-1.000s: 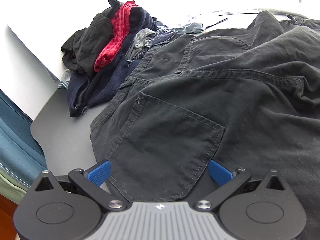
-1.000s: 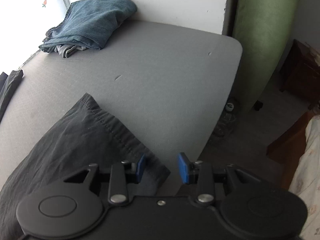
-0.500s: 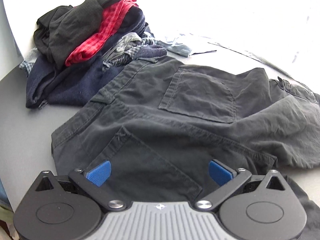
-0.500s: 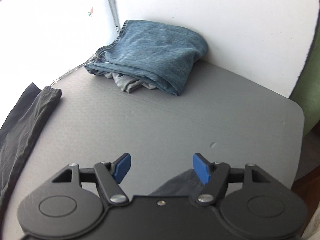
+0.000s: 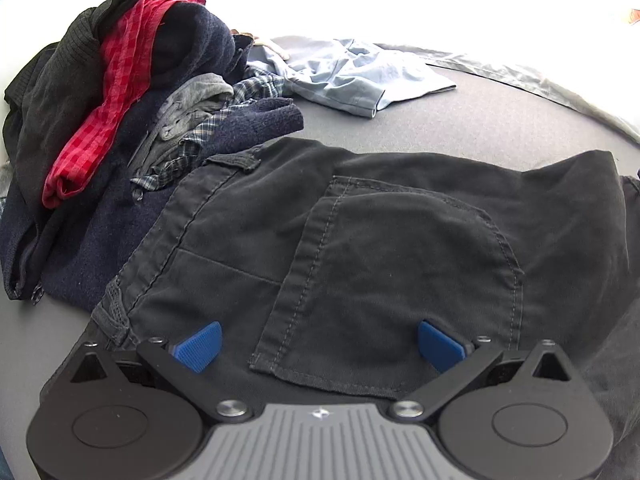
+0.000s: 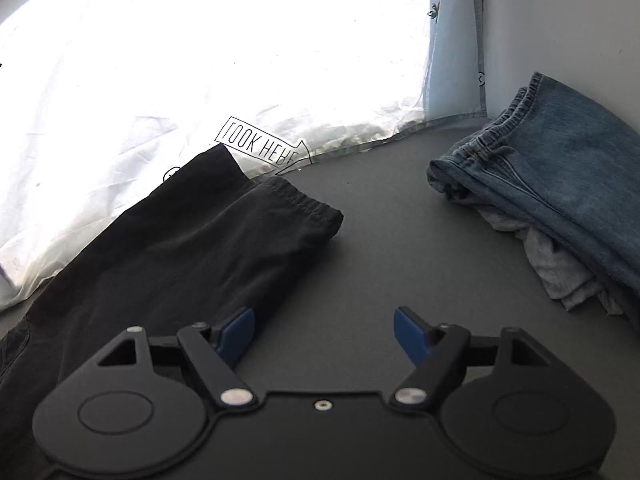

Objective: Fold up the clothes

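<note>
Black trousers [image 5: 400,220] lie flat on the grey table [image 5: 480,120], seat side up. My left gripper [image 5: 319,342] hovers open above one back pocket, blue pads wide apart, not touching the cloth. In the right wrist view one trouser leg [image 6: 180,248] stretches to the far left, its hem near the white sheet. My right gripper [image 6: 324,334] is over bare table [image 6: 400,240] just right of that leg. Its jaws are opening, with nothing between them.
A heap of unfolded clothes [image 5: 120,120], dark with a red checked piece, sits left of the trousers. A light blue garment [image 5: 352,76] lies behind. Folded blue jeans [image 6: 560,168] rest by the wall at right. A bright white printed sheet [image 6: 200,60] borders the table's far side.
My right gripper let go of the near leg hem, opened wider and swung toward the far leg by the white sheet. My left gripper slid across the trousers' seat to the other back pocket.
</note>
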